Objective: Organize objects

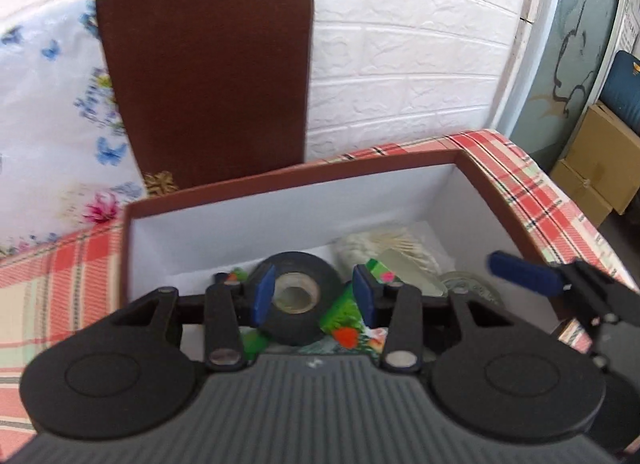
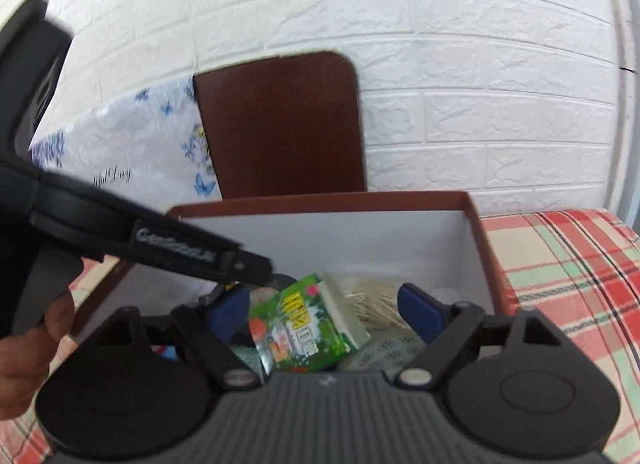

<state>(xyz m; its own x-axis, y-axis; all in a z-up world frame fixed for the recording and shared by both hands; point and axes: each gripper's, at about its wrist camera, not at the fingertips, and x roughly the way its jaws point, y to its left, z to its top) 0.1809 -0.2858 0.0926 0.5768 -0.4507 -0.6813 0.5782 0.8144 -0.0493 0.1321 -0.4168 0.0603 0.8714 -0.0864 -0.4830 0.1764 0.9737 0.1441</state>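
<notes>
Left wrist view: the left gripper (image 1: 314,296) hangs over an open brown box (image 1: 280,184), its blue pads (image 1: 265,294) spread either side of a black tape roll (image 1: 298,296) lying inside, whether touching cannot be told. Right of the roll lie a green packet (image 1: 348,320) and a bundle of sticks (image 1: 384,248). At far right the right gripper (image 1: 524,272) reaches in. Right wrist view: the right gripper (image 2: 324,312), fingers apart and holding nothing, hovers above the green packet (image 2: 308,320) in the box (image 2: 476,232), which sits on a plaid cloth (image 2: 568,264). A brown lid (image 2: 280,124) leans on the wall behind.
</notes>
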